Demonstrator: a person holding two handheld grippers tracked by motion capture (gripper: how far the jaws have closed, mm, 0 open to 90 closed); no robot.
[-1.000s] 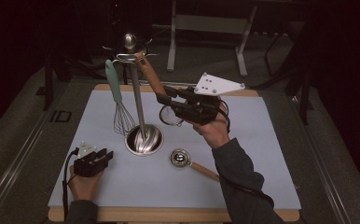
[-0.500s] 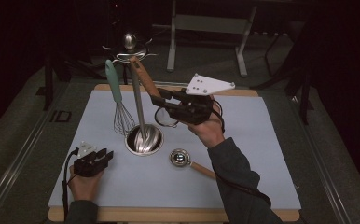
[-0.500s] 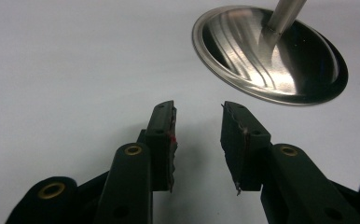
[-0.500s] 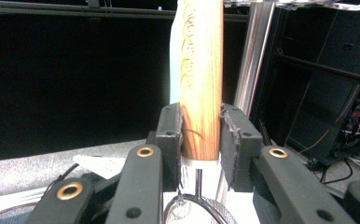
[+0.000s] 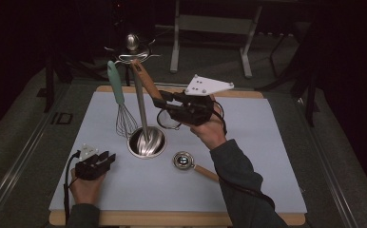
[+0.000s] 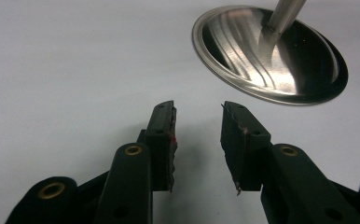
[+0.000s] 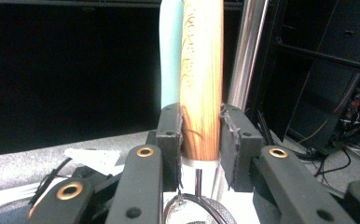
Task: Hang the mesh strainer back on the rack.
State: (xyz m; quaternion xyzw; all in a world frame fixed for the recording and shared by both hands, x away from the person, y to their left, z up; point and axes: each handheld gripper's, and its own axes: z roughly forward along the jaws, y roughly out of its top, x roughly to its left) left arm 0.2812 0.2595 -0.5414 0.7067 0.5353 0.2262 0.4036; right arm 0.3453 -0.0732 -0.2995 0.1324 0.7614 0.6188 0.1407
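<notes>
A steel utensil stand (image 5: pixel 147 142) has a round base, a pole (image 5: pixel 140 102) and hooks on top. A teal-handled whisk (image 5: pixel 120 102) hangs from it. My right gripper (image 5: pixel 165 102) is shut on the wooden handle (image 5: pixel 146 80) of a small wire strainer (image 5: pixel 169 122), held tilted with the handle's top near the hooks. In the right gripper view the pads (image 7: pixel 176 135) clamp the wooden handle (image 7: pixel 201 70), with the teal handle (image 7: pixel 171 51) and pole (image 7: pixel 245 56) just behind. My left gripper (image 5: pixel 106 159) rests on the mat at front left, open and empty (image 6: pixel 197 130), pointing at the stand base (image 6: pixel 271 60).
A wooden-handled metal scoop (image 5: pixel 184 160) lies on the pale mat (image 5: pixel 257 142) in front of the stand, right of its base. The mat covers a wooden table (image 5: pixel 181 219). Dark frames and table legs stand behind the far edge.
My right gripper has shifted slightly left toward the stand pole, carrying the strainer with it. The left gripper has stayed put.
</notes>
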